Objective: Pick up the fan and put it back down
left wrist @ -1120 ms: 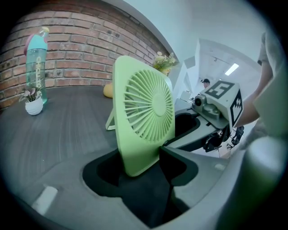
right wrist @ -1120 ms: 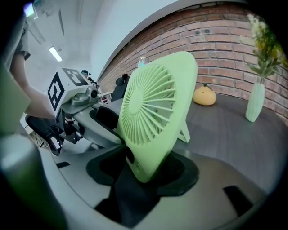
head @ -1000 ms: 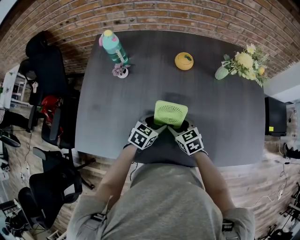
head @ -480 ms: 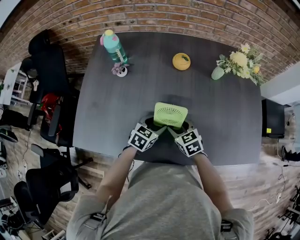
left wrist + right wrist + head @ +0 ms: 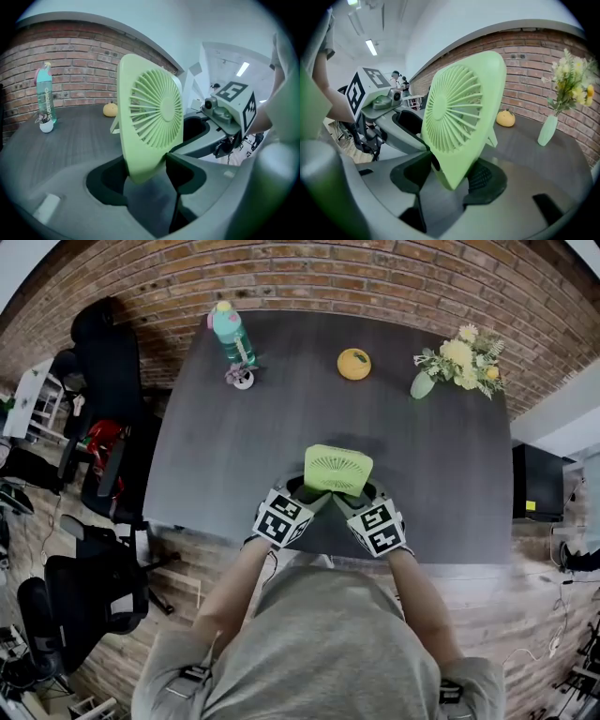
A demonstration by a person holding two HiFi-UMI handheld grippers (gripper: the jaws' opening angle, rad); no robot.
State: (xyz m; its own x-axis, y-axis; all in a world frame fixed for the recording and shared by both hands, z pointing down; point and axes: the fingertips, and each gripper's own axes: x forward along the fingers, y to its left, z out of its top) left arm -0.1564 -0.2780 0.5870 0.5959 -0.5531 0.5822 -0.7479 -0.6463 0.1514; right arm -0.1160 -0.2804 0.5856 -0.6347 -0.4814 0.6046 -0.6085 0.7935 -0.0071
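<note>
Mid-lift by the look of it: pick-up half done, put-down not yet started. Holding the green fan [image 5: 338, 471] two-handed over the near middle of the dark table [image 5: 234, 456], clear of the surface as far as the gripper views show. Clamping its lower left corner in the left gripper [image 5: 145, 171] and its lower right corner in the right gripper [image 5: 450, 176], pads pressed on the frame on both sides. Tilted back, grille facing up toward the head camera.

Next: lower both hands together and level, land the base flat, then let go on both sides at once. Probably tips otherwise.

Versus a second ago: same grip, same jaw spread. Bottle [image 5: 228, 334], orange fruit [image 5: 354, 364] and flower vase [image 5: 422, 383] drawn inward and smaller, consistent with going up.
</note>
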